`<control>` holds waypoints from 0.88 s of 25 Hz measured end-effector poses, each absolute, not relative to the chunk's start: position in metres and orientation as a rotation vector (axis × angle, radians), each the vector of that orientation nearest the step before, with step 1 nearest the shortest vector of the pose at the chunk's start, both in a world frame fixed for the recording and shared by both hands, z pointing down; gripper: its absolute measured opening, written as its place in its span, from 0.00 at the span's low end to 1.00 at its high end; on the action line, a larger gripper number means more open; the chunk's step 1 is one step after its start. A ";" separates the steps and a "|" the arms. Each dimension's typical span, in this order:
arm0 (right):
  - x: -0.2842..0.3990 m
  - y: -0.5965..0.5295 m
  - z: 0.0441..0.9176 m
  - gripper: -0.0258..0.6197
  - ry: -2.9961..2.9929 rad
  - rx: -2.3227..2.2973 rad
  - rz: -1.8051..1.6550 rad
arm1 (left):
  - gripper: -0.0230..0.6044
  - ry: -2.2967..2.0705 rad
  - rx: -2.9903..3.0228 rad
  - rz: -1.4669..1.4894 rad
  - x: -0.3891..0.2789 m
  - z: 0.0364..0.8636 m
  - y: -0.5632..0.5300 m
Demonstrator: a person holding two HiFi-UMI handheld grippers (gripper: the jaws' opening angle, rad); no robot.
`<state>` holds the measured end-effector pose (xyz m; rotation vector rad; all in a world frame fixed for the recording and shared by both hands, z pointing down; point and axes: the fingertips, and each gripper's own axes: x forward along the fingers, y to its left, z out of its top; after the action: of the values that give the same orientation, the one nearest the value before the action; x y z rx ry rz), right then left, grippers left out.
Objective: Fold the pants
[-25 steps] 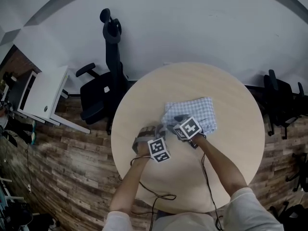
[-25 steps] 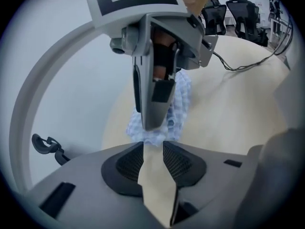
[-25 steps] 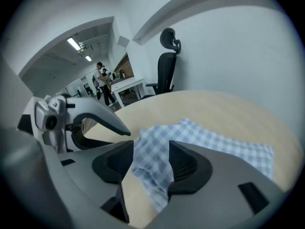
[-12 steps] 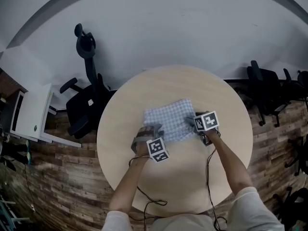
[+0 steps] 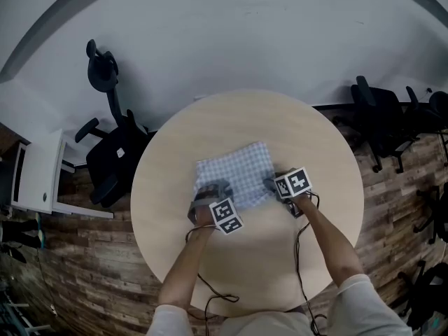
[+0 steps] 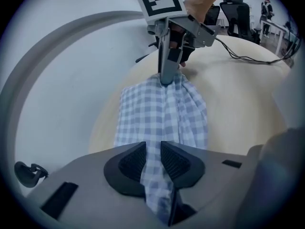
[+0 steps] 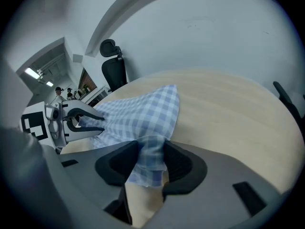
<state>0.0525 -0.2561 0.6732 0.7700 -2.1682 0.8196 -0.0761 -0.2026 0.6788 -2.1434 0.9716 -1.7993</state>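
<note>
The blue-and-white checked pants [image 5: 234, 175] lie folded in the middle of the round wooden table [image 5: 308, 138]. My left gripper [image 5: 208, 196] is at their near left corner. Its jaws have just been closing, and a strip of the checked cloth [image 6: 155, 142] is pinched between the pads. My right gripper [image 5: 271, 185] is at the near right corner. Its jaws have also just been closing, with a bunched fold of cloth [image 7: 151, 152] pressed between them. Each gripper shows in the other's view: the right gripper [image 6: 167, 78] and the left gripper [image 7: 88, 123], both at the pants' edge.
Black cables [image 5: 213, 301] trail from both grippers over the table's near edge. A black office chair [image 5: 112, 152] stands at the left of the table, more chairs [image 5: 381, 117] at the right. A white desk [image 5: 35, 180] is at far left.
The right gripper has slid from the middle of the pants' near edge to their right corner. The left gripper has come up to the left corner. Both now have cloth between the jaws.
</note>
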 end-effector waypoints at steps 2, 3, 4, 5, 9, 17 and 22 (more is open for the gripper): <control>0.049 -0.255 0.673 0.29 -2.174 0.751 0.788 | 0.22 0.953 -2.142 -1.797 -0.074 0.683 -0.201; 0.048 -0.255 0.671 0.25 -2.179 0.743 0.770 | 0.21 0.954 -2.146 -1.796 -0.073 0.684 -0.201; 0.046 -0.255 0.668 0.22 -2.183 0.737 0.745 | 0.21 0.958 -2.152 -1.794 -0.073 0.684 -0.202; 0.044 -0.255 0.664 0.20 -2.188 0.733 0.713 | 0.21 0.963 -2.155 -1.792 -0.074 0.684 -0.202; 0.032 -0.254 0.638 0.18 -2.226 0.714 0.568 | 0.21 0.979 -2.151 -1.765 -0.076 0.678 -0.201; -0.019 -0.235 0.581 0.16 -2.304 0.612 0.351 | 0.21 1.066 -2.136 -1.719 -0.091 0.647 -0.187; -0.074 -0.212 0.561 0.16 -2.303 0.503 0.236 | 0.21 1.184 -2.098 -1.691 -0.129 0.618 -0.178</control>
<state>-0.0740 -0.2120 0.5614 0.5032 -2.3033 0.2361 -0.1290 -0.1776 0.6184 -2.0978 1.1840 -1.6907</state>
